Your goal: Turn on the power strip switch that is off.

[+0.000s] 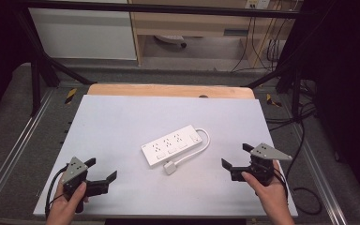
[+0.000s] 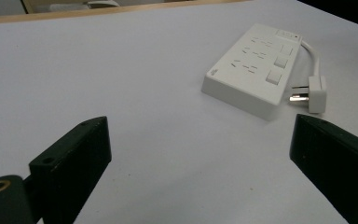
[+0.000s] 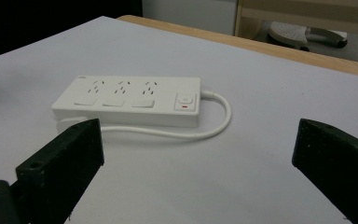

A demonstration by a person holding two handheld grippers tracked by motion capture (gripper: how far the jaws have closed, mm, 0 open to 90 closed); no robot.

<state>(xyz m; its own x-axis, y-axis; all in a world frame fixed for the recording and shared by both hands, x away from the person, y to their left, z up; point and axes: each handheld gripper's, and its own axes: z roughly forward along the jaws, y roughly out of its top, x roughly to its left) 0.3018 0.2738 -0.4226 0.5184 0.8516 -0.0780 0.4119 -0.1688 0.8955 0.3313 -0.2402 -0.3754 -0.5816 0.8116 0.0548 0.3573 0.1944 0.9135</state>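
Left gripper (image 1: 104,169) sits at 8 o'clock of the table (image 1: 122,122), held low in the person's left hand (image 1: 68,199), jaws pointing toward centre. Right gripper (image 1: 234,157) sits at 4 o'clock in the right hand (image 1: 269,190), aimed inward. White plastic power strip (image 1: 172,145), a flat rectangular block with three sockets and a switch, lies at table centre; its smooth cable (image 1: 201,143) loops round to the plug (image 1: 170,168) at the strip's 6 o'clock. Both grippers spread wide, empty, touching nothing, well apart from the strip.
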